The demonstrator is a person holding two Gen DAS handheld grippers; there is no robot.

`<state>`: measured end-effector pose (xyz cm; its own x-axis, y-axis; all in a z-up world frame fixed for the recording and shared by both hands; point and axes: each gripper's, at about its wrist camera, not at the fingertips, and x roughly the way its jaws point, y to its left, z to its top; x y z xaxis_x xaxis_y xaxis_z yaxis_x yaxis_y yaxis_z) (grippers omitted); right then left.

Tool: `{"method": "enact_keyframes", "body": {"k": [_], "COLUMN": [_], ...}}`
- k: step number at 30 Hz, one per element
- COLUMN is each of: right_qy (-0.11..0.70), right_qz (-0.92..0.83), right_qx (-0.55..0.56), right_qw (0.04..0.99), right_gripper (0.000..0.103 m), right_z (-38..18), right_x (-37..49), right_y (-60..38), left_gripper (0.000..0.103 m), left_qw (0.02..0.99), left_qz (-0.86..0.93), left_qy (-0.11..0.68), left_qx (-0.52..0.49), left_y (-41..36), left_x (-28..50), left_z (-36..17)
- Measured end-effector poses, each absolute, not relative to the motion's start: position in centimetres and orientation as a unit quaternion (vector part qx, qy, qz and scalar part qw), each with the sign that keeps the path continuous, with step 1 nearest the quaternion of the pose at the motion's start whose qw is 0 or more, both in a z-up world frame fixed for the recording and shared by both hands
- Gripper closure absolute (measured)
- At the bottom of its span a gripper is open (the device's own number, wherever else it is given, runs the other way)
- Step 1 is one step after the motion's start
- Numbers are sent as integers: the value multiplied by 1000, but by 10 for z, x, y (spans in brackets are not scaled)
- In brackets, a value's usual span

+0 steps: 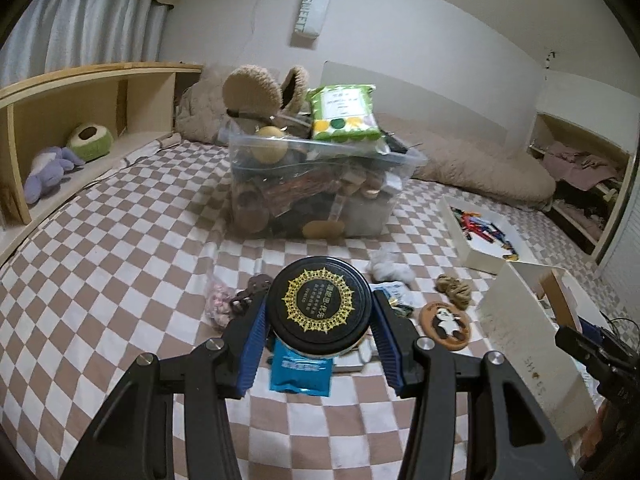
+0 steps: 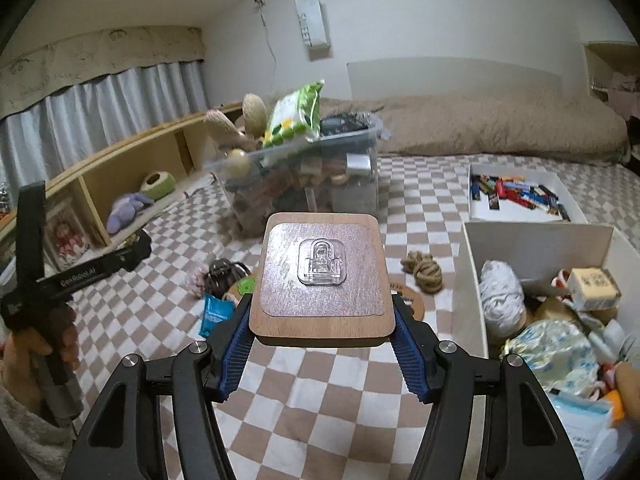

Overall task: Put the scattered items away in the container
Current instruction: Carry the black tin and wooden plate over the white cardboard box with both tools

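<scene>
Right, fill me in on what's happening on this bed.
A person is tidying loose items off a checked bedspread, a claw in each hand. The left claw is shut on a round jar with a black lid. The right claw grips a small wooden board with a clear hook stuck on it. Ahead, the clear plastic bin is heaped full. A blue packet, a rope knot and a panda coaster lie loose.

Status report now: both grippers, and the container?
Left gripper shut on black-lidded jar. Right gripper shut on wooden board. Clear bin heaped full.
</scene>
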<state>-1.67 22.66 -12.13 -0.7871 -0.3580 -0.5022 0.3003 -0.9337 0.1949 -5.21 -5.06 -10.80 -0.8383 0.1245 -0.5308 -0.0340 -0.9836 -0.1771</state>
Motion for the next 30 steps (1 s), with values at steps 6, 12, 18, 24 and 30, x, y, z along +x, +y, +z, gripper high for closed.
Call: {"method": "enact_keyframes", "body": {"k": [6,12,18,24,30], "right_qy": [-54,-54,-59,-75,-89], "right_qz": [-948,-949,-951,-958,-964], "right_qx": [261,257,253,236,226], "right_qw": [176,175,166,147,110], "right_gripper": [38,38,38,38,38], "right_z": [-107,-100,-94,-82,-75], "right_x": [-7,-3,0,5,11], "right_y": [233,240,249,275,313], "left_gripper": [53,53,53,53,53], "left_qw": [59,79,89,96,127], "left_qz": [960,962,963,966,967], "left_qy": [-67,-49,-48,-44,-41], "left_qx": [-266,-256,-249,-238,-217], "left_y": [-33,-14,0,20,56], "left_x": [-45,-37,-37,-42,-39], "left_z": [-99,-92,-87,-77,-62]}}
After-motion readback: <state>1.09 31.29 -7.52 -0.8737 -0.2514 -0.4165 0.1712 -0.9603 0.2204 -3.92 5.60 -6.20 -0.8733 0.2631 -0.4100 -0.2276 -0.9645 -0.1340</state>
